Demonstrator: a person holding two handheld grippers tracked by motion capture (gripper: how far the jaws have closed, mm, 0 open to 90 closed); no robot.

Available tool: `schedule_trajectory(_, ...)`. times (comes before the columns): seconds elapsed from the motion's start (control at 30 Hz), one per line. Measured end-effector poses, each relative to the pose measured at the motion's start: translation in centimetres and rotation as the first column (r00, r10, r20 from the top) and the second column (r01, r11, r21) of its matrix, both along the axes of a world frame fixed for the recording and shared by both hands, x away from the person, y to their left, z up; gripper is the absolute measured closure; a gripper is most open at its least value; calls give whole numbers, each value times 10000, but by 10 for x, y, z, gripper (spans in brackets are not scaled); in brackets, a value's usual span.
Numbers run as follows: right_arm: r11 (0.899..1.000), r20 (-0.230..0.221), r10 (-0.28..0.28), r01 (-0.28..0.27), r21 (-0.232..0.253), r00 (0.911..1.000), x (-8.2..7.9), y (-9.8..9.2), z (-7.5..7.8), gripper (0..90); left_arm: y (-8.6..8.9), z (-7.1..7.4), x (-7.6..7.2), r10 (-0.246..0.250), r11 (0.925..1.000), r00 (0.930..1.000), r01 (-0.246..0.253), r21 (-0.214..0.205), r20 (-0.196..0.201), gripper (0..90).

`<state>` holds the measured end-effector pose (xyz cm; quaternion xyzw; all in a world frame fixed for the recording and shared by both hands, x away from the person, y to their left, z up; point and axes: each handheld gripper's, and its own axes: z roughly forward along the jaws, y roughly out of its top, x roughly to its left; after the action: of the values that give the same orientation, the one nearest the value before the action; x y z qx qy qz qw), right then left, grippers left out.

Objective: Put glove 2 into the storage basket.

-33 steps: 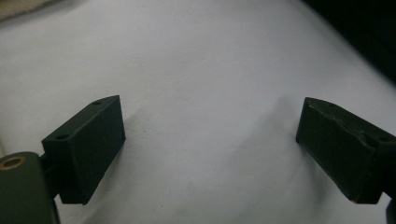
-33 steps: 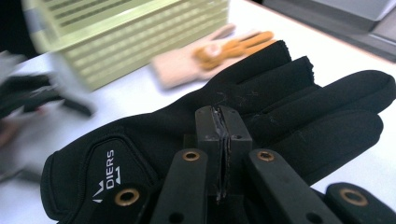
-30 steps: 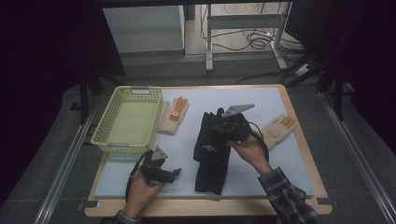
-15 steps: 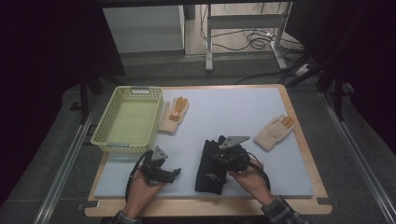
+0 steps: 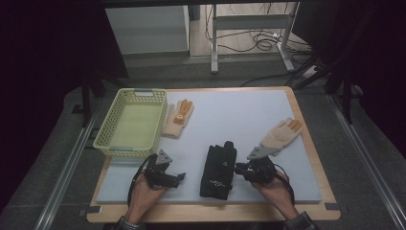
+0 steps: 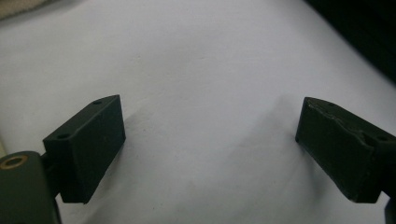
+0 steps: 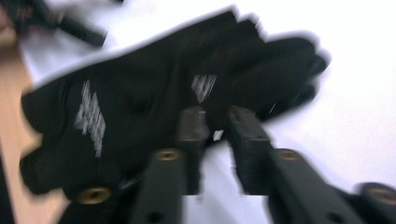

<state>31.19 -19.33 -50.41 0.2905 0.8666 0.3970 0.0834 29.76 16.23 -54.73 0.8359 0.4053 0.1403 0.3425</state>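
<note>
Near the table's front edge a black glove pair [image 5: 219, 169] lies flat, just let go, as the right gripper [image 5: 241, 168] beside it has been parting its narrow, empty jaws, while the left gripper [image 5: 178, 179] waits wide open near the front-left corner.

L hand [image 5: 143, 189]: low at near edge, knuckles up, forearm in from bottom.
L gripper [image 5: 179, 178]: jaws wide apart, nothing betw.
R hand [image 5: 275, 184]: low, near edge.
R gripper [image 5: 238, 167]: points left, jaws just been opening, narrow gap, nothing gripped.
</note>
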Motion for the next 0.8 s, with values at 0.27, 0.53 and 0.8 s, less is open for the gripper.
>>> schedule_trajectory(0.27, 9985, -434, 549, -545, 97, 9976, -15, 5, -28, 882, 15, 0, -4, 114, 9997, 9999, -113, 235, -34, 53)
schedule_trajectory(0.53, 9944, -90, 1052, -1053, -121, 9944, -17, 34, -30, 877, 24, -1, -7, -62, 9998, 10000, 63, 214, -51, 53)
schedule_trajectory(0.8, 9945, 62, 1029, -1028, -191, 9947, -12, 56, -31, 875, 29, -5, -9, -155, 9999, 9997, 155, -38, 174, 52)
